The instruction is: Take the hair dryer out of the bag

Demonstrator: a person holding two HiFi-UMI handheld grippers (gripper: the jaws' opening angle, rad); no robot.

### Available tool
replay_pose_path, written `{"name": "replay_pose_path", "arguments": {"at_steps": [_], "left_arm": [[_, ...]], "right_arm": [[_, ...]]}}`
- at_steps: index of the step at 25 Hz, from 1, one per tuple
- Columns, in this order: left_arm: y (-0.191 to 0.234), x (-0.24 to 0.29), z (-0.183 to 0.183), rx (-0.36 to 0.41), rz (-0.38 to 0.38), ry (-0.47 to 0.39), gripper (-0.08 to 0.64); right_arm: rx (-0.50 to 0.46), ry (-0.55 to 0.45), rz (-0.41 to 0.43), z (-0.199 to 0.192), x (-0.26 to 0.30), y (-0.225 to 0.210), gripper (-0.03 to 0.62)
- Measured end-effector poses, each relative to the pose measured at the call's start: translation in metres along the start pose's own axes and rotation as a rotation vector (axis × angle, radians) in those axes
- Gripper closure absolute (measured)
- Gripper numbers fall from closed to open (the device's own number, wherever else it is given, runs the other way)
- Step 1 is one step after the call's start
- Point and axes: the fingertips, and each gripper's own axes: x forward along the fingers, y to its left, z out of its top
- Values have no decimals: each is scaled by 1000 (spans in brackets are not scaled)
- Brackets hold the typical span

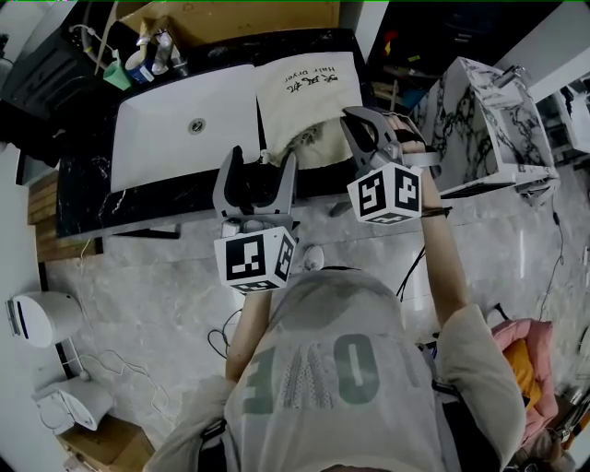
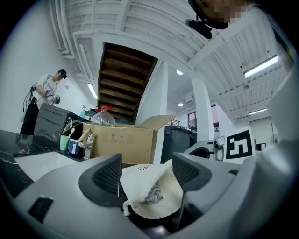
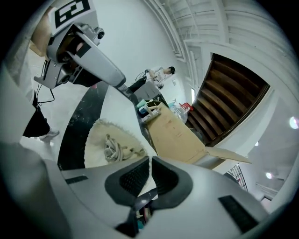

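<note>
A cream drawstring bag (image 1: pixel 304 97) printed "Hair Dryer" lies on the dark counter (image 1: pixel 83 203), its mouth towards me. A coil of grey cord (image 3: pixel 112 148) shows inside the mouth; the dryer itself is hidden. My right gripper (image 1: pixel 355 118) is at the bag's right edge. In the right gripper view its jaws (image 3: pixel 150 161) are shut with a thin fold of the bag's cloth pinched between them. My left gripper (image 1: pixel 259 164) stands open before the bag's mouth (image 2: pixel 152 198), its pads apart on either side of the cloth and not pressing it.
A white sink (image 1: pixel 184 124) lies left of the bag. Behind it are cups with brushes (image 1: pixel 138 60) and an open cardboard box (image 1: pixel 249 18). A marble block (image 1: pixel 484 120) stands to the right. A person (image 2: pixel 46 93) works far off.
</note>
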Motion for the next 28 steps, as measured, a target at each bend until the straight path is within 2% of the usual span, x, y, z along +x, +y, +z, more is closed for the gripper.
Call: {"name": "replay_pose_path", "arguments": {"at_steps": [5,9,12,14,17,21,25,28], "left_arm": [[4,-2,3,-1,6,-4,245],[-6,-2,6,16,-19,-8,245],[-26,3,7,7,-89,0,245],[-47,8,4,8,-175,26,245],[-77,16,-11,50,-291,98,247],[-87,27,-30,58,-337,156,249],[-99,45,-51,122,-395,225,249],[-101,60,-64,152,-400,246,249]], "right_arm": [[-16,-21,-40,12,2,-23,552],[-20,-35,-50,19,1,-30,552],[-20,-44,-45,21,1,-30,552],[-12,-51,-40,21,1,-30,552],[1,-59,-36,23,1,-31,552],[30,-63,-33,20,-1,-33,552],[58,-75,-28,21,-5,-33,552],[64,-77,-27,21,-6,-32,552]]}}
